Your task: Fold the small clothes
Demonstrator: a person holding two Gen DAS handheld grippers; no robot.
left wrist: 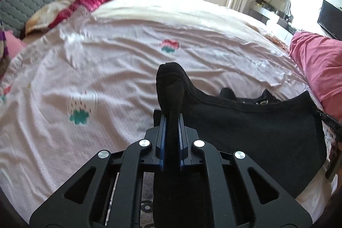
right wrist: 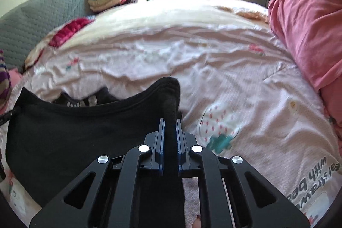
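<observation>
The left gripper (left wrist: 170, 121) is built of matte black plastic, with two straight fingers lined in blue (left wrist: 162, 131) and angled linkage arms pierced by triangular cut-outs, each arm pinned by a round silver screw (left wrist: 144, 143). The right gripper (right wrist: 170, 124) has the same make: black frame, blue-lined fingers (right wrist: 161, 136), four shiny round screws (right wrist: 197, 148) set in a row across the links. At the bottom edge of the right wrist view a fingertip (right wrist: 197, 222) of bare skin with a dark red nail shows.
</observation>
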